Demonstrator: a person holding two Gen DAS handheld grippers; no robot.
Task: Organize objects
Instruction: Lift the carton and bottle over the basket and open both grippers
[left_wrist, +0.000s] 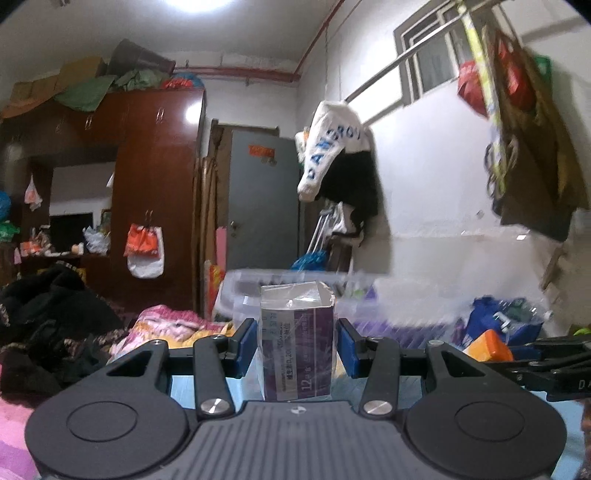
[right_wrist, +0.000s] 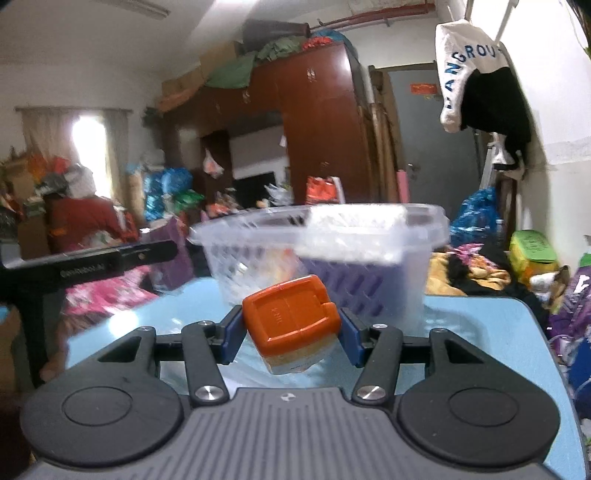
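Right wrist view — fingers (right_wrist: 291, 334) clamped on orange-capped jar (right_wrist: 291, 321), basket (right_wrist: 321, 236) blurred; left fingers (left_wrist: 297, 345) gripping purple box (left_wrist: 297, 343).

Each gripper, the left gripper (left_wrist: 297, 345) and the right gripper (right_wrist: 291, 338), is matte black with blue pads (left_wrist: 246, 341) on its fingers. Two round black discs flank a grey ribbed body. Silver screws (left_wrist: 376, 397) pin the angled linkage bars.
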